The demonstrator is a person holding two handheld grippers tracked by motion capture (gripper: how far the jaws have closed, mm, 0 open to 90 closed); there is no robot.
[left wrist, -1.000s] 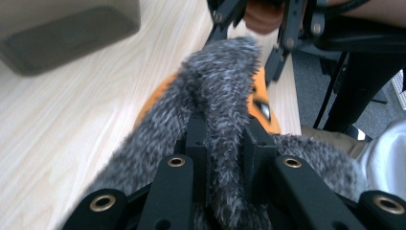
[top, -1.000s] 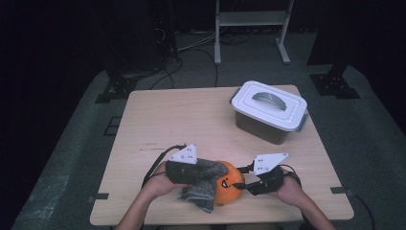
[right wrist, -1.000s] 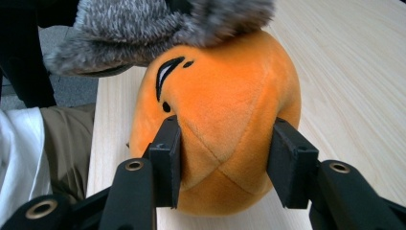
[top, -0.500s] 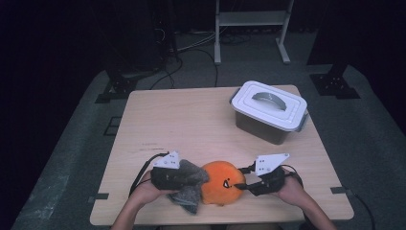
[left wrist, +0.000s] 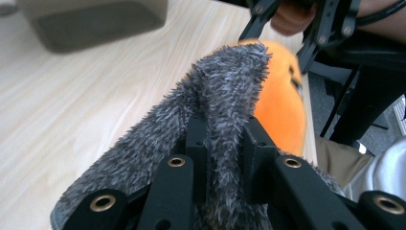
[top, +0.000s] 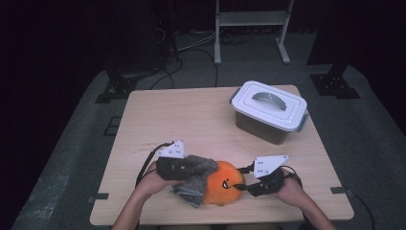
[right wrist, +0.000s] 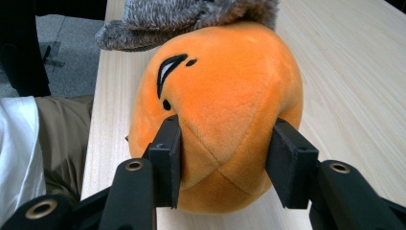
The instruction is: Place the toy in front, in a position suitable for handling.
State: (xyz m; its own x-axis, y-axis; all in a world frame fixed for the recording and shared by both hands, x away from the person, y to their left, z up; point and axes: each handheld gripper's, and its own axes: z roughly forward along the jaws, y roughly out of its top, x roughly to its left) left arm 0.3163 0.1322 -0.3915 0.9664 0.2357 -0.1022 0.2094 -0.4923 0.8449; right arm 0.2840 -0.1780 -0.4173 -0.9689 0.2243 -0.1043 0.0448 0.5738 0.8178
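An orange plush ball [top: 225, 184] with a stitched face lies at the table's near edge. A grey fuzzy cloth [top: 194, 187] lies against its left side and reaches over its top. My left gripper [top: 203, 167] points right at the plush and is shut on a fold of the grey cloth [left wrist: 225, 96], which stands up between the jaws of the left gripper [left wrist: 225, 143]. My right gripper [top: 243, 186] comes in from the right. The right gripper [right wrist: 222, 158] is shut on the orange plush [right wrist: 225, 86], whose sides dent under both pads. The grey cloth [right wrist: 191, 17] caps the plush.
A grey storage box with a white handled lid [top: 268, 110] stands at the back right of the wooden table [top: 182, 120]. The person's lap lies just past the near edge [right wrist: 28, 143]. Dark stands and cables sit on the floor behind the table.
My left gripper drew left with the grey cloth, then came back a little toward the plush. The right gripper and the plush have stayed put.
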